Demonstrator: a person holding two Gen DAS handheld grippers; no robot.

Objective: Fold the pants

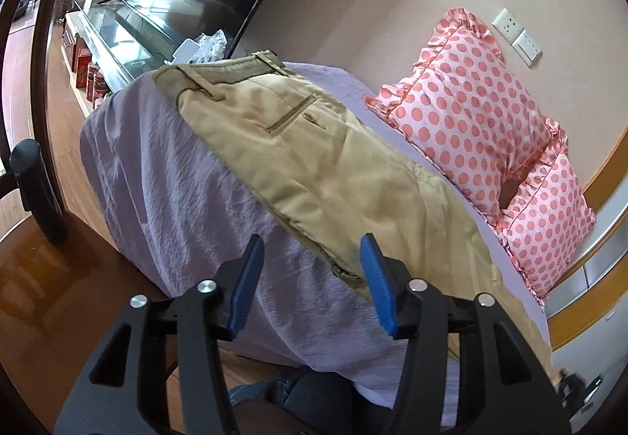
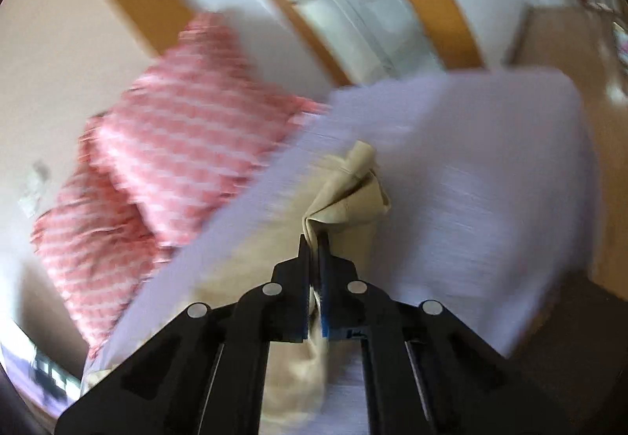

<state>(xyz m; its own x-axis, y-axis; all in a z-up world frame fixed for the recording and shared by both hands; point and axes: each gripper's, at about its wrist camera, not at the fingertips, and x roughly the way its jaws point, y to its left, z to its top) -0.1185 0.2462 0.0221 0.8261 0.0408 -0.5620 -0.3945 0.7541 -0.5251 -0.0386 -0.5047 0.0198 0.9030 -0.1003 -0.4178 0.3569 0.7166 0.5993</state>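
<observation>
Left gripper (image 1: 312,258) is hovering wide open, empty, at the bed (image 1: 165,176) edge; right gripper (image 2: 313,241) is pinching bunched khaki pants (image 1: 314,160).

Pants (image 1: 314,160) lie on bed (image 1: 165,176), pillows (image 1: 471,113) beside

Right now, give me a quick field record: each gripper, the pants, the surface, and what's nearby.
left gripper: open, empty, hovering by the near edge of the pants
right gripper: shut on a bunched fold of the pants
pants: tan, spread along the bed, waistband at the far end
bed: lilac sheet, wrinkled
pillows: two, pink polka-dot, beside the pants
right view: motion-blurred
</observation>
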